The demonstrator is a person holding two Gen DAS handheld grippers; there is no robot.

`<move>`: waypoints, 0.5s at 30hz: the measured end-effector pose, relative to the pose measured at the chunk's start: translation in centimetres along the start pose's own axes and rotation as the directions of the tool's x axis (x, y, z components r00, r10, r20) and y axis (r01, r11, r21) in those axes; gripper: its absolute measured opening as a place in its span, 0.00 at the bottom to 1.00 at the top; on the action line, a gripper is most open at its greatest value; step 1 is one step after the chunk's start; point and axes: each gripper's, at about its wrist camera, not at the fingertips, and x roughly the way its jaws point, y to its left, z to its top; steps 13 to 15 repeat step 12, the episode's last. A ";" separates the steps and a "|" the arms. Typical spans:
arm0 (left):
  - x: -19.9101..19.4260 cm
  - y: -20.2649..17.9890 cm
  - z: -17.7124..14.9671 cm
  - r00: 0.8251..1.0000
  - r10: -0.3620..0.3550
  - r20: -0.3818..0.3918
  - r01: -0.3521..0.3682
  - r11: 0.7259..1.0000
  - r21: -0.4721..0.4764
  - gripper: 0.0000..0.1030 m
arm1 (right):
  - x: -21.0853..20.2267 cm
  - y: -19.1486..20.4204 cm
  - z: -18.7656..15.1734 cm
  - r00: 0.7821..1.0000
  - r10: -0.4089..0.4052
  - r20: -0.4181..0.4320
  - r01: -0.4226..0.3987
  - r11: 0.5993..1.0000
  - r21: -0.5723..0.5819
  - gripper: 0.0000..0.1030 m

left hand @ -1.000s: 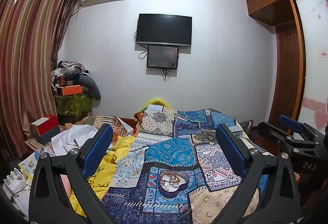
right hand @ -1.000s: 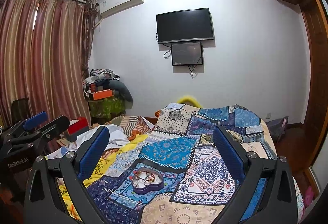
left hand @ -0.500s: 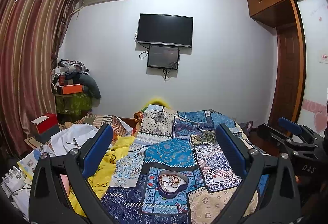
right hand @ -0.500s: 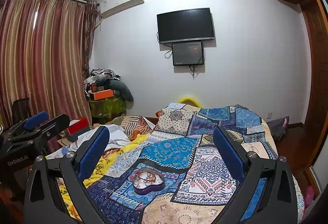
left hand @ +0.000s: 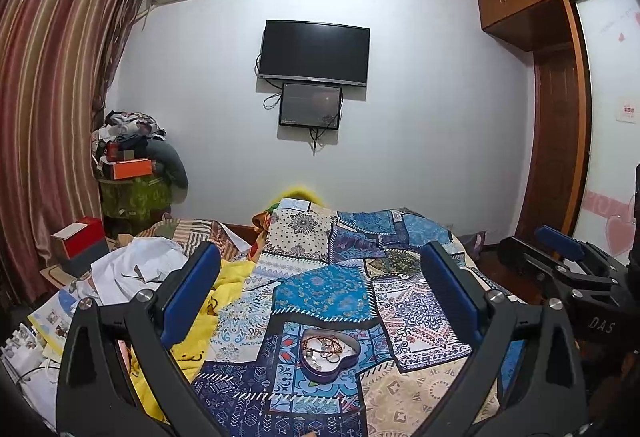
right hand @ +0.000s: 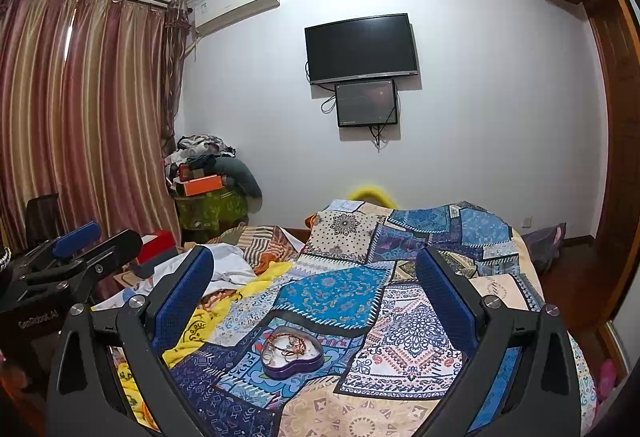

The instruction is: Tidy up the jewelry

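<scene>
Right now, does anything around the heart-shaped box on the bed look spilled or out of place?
Nothing looks spilled. The heart-shaped box sits open and level on the patchwork quilt, with the tangled jewelry inside it. No lid is visible nearby.

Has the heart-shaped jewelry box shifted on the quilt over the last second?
No. The heart-shaped jewelry box sits on the same dark-blue patch of the quilt in all left-wrist views.

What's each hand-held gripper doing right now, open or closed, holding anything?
Left hand-held gripper: open, holding nothing, above the heart-shaped jewelry tin.
Right hand-held gripper: open, holding nothing.
</scene>
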 end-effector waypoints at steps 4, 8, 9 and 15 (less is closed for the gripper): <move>0.1 0.1 0.0 1.000 -0.004 -0.001 0.004 1.000 -0.006 0.98 | 0.0 0.0 0.0 1.000 0.000 -0.002 0.000 1.000 0.003 0.97; 0.1 0.2 0.1 1.000 -0.005 0.001 0.005 1.000 -0.003 0.98 | 0.1 0.0 -0.1 1.000 0.003 -0.007 -0.003 1.000 0.001 0.97; 0.1 0.1 0.0 1.000 -0.003 0.004 0.003 1.000 -0.001 0.98 | 0.2 0.0 -0.1 1.000 0.003 -0.009 -0.003 1.000 -0.001 0.97; 0.1 0.2 0.1 1.000 -0.003 0.004 0.003 1.000 -0.001 0.99 | 0.2 0.0 -0.1 1.000 0.004 -0.009 -0.004 1.000 -0.002 0.97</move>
